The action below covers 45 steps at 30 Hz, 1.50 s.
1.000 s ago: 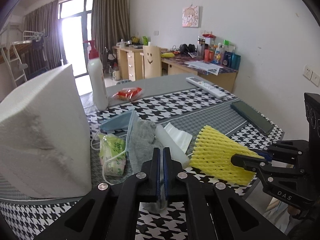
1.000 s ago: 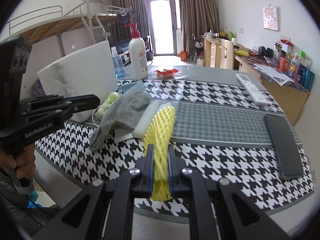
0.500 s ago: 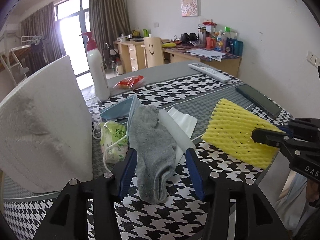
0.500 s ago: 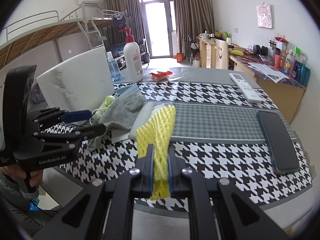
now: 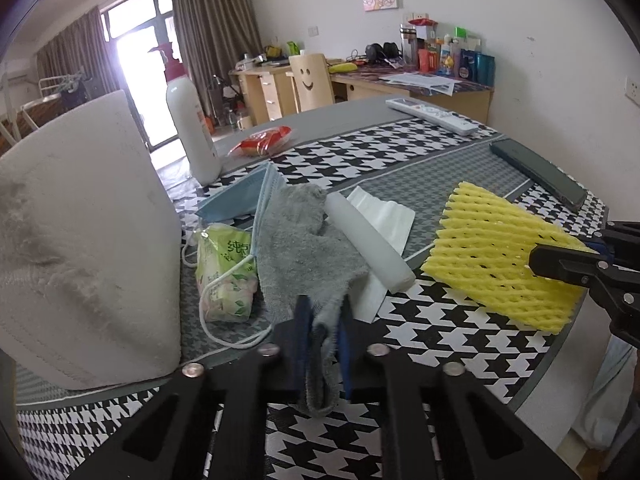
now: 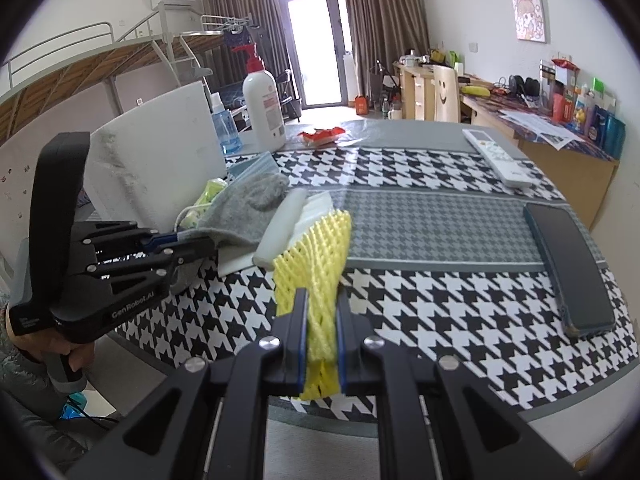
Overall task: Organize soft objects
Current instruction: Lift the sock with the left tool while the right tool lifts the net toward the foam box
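A: What is the left gripper doing?

B: It is clamped on the near end of the grey sock, with cloth bunched between its blue pads. The rest of the sock lies away from it on the houndstooth tabletop.

A: And the right gripper?

B: Closed tight on the yellow foam net, which sticks up and forward from between its fingers, above the tabletop's near edge.

A: What lies round the sock?

B: A white foam tube touches its right side, over a white sheet. A blue face mask lies partly under its far end, and a green tissue packet just to its left. Beyond that stands a big white foam block.

A: Farther out?

B: A pump bottle, a red snack packet, a remote and a dark phone.
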{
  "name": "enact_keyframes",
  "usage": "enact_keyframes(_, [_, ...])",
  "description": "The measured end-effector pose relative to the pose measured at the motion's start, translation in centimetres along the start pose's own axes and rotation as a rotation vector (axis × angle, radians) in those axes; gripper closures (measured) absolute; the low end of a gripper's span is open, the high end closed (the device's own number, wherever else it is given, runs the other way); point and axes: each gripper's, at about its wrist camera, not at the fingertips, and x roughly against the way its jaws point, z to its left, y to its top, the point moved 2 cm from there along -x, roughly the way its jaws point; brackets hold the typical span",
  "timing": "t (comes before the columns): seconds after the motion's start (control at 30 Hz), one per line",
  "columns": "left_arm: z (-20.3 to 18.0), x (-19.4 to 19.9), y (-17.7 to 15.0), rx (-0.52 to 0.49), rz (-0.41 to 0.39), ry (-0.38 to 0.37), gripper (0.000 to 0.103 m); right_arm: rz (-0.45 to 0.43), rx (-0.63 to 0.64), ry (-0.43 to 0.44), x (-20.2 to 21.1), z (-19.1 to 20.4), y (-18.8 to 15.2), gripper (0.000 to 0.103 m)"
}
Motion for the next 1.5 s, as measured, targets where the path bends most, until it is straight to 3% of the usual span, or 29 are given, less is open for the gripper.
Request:
enact_keyframes(0.6, [1.0,6.2,1.6,0.01,-0.152,-0.098,0.096,-0.072,-0.014,0.008,1.8,1.2,1.5,0.089])
enact_keyframes(0.8, [1.8,8.2,1.6,0.031,-0.156,-0.14,0.096,-0.103,-0.001,0.012,2.9,2.1,2.3,0.089])
enact_keyframes(1.5, [5.8,13.3,4.4,0.114,-0.317,-0.085,0.096,-0.242,0.058,0.031,5.9,5.0,7.1,0.089])
